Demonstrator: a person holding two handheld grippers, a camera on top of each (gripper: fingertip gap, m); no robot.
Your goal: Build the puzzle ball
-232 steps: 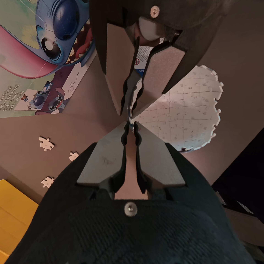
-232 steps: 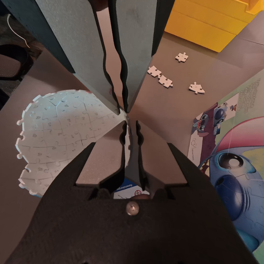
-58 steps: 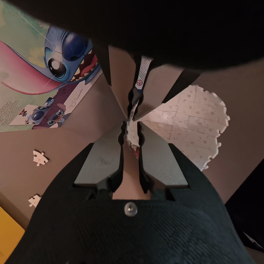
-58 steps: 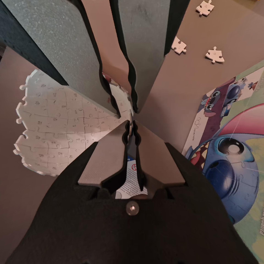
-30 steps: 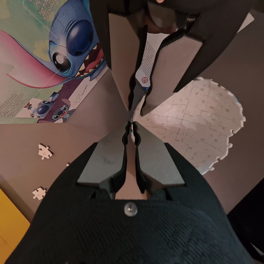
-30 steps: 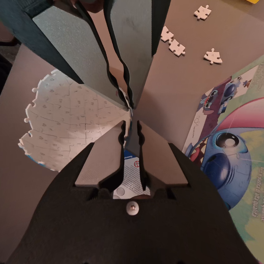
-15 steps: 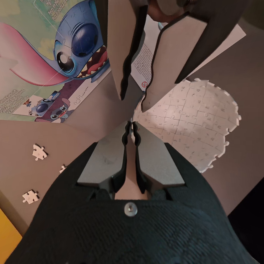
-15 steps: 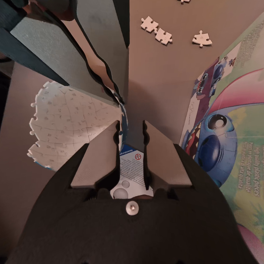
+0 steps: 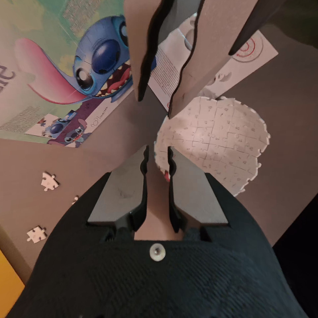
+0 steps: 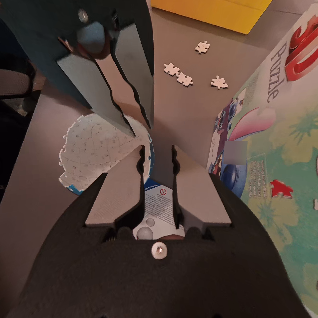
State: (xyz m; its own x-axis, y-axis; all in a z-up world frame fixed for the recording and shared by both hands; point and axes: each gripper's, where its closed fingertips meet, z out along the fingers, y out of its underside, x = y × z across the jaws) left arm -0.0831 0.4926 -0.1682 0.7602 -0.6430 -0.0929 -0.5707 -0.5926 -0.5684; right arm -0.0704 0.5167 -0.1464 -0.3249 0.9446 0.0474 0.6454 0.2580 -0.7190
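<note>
The half-built puzzle ball [image 9: 215,142] is a white curved shell with its blank inner side showing; it rests on the brown table. In the right wrist view [image 10: 96,151] its blue outer rim shows. My left gripper [image 9: 158,148] is open, with the shell's rim in the gap beside its right finger, not clamped. My right gripper [image 10: 157,147] is open, with the blue rim just inside its left finger. Each gripper shows at the top of the other's view, the right [image 9: 154,106] and the left [image 10: 142,131], tips a short way apart.
Several loose white pieces [image 10: 185,80] lie on the table, also in the left wrist view [image 9: 49,183]. The puzzle box [image 10: 275,154] with a blue cartoon creature [image 9: 96,68] lies flat. A printed leaflet [image 10: 158,203] lies under the shell. A yellow box [image 10: 215,13] stands beyond the pieces. Across from one pair of fingers to the other is roughly 4 cm.
Both grippers were shut on the shell's rim, tip to tip. The right opened first and drew back, then the left opened. The shell is let go and sits lower.
</note>
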